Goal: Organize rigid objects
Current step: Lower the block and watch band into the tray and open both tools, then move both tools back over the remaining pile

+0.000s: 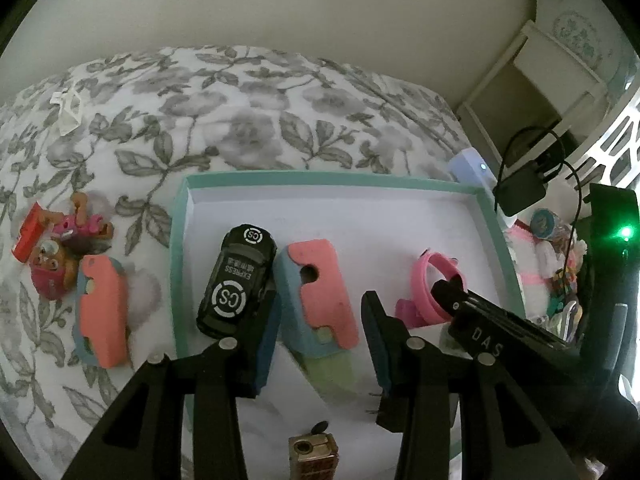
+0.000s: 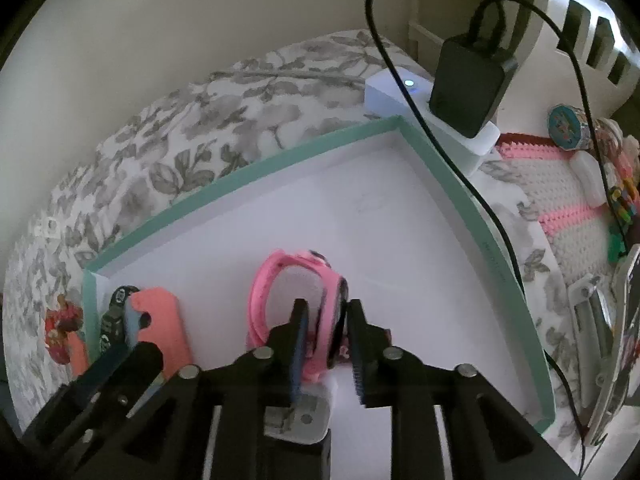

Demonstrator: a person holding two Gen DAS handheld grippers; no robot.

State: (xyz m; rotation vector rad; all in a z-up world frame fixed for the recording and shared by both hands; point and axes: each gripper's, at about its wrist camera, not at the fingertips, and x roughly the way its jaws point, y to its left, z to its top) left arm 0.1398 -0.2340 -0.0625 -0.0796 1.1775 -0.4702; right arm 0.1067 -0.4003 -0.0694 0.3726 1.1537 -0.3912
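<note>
Nearest the left wrist camera, a small brass-coloured block (image 1: 313,456) sits at the bottom edge of a shallow white tray (image 1: 320,178) with a mint-green rim, laid on a bed under a grey floral bedspread (image 1: 240,108).

From the left in that view: a toy figure in pink and red (image 1: 56,252) and a coral-and-blue foam car (image 1: 102,312) lie on the bedspread outside the tray. Inside it, a black toy car (image 1: 238,280) marked "CS EXPRESS" lies beside a second coral-and-blue foam car (image 1: 320,296). The left gripper (image 1: 320,332) hangs over that foam car, its fingers (image 1: 264,344) apart on either side and not visibly pressing it. Further right, a pink child's watch (image 1: 434,286) stands in the tray, with the right gripper reaching in over it.

Only the right wrist view shows the grip: the right gripper (image 2: 326,332) straddles the watch (image 2: 296,300), its fingers (image 2: 300,340) parted a little around the watch body, with no clear press visible. That view also shows a white hub (image 2: 400,92) carrying a black adapter (image 2: 468,84) and cable just past the tray's (image 2: 240,184) far corner, and a pink-and-cream crocheted mat (image 2: 552,184) to the right.
</note>
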